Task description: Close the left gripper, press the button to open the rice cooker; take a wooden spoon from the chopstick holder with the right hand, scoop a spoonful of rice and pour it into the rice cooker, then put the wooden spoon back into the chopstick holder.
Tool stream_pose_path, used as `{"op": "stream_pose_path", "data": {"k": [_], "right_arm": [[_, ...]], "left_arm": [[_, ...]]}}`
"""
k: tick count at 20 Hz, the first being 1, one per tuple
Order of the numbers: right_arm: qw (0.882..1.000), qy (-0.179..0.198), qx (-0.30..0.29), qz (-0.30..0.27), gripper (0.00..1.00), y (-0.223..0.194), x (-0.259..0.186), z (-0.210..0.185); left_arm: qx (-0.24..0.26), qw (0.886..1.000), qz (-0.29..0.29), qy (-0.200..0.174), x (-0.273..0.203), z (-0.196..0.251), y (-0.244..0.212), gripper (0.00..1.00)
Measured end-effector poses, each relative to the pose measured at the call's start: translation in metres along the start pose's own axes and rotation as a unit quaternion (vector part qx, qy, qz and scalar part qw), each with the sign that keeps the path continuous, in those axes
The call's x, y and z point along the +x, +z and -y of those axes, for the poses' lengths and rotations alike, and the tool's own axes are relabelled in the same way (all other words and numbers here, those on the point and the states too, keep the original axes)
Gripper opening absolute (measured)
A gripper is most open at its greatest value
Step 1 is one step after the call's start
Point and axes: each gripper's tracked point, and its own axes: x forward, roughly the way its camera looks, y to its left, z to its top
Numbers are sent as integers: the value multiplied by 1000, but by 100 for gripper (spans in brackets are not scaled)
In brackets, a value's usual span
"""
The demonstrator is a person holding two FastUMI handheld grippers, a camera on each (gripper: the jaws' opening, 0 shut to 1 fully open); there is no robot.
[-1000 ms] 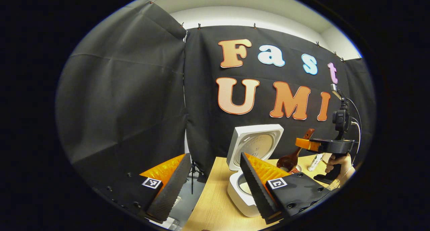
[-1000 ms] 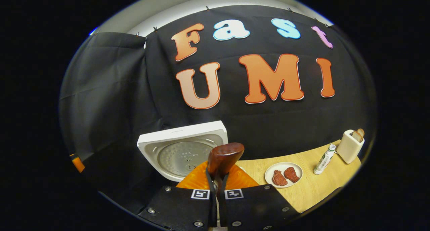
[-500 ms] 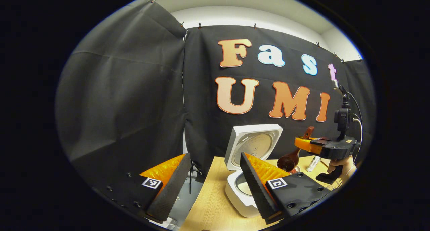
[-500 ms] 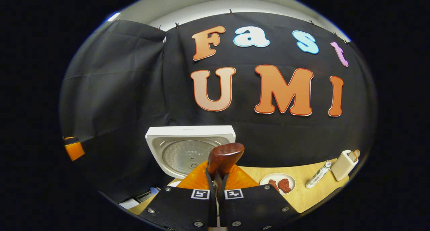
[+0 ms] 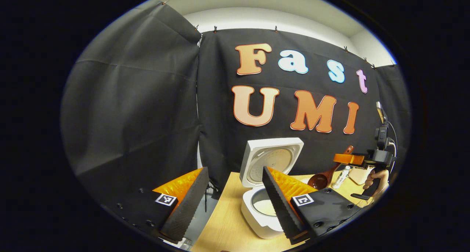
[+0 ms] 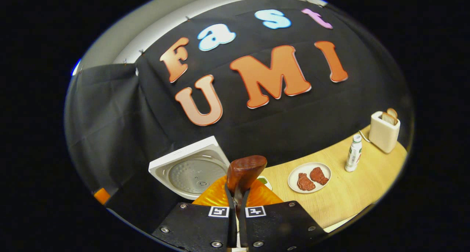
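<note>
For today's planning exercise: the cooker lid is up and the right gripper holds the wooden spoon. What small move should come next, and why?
Probably carry the wooden spoon onward to the chopstick holder. The rice cooker already holds rice, and the right gripper, shut on the handle, holds the spoon beside the cooker, not over it.

Even, bright overhead light; sharp focus throughout; strong fisheye bending at edges; soft sheen on the pale wooden tabletop (image 6: 352, 193).
</note>
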Motion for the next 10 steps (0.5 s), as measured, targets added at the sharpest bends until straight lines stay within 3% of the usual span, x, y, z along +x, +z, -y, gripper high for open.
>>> {"op": "stream_pose_path", "data": {"k": [3,10], "right_arm": [[997,-19,68,8,2,14,-23,48],[987,-112,109,34,2,32,-92,195]], "left_arm": [[-2,1000,-1,-5,2,17,-1,100],[-7,1000,6,-29,-1,71,10,100]]}}
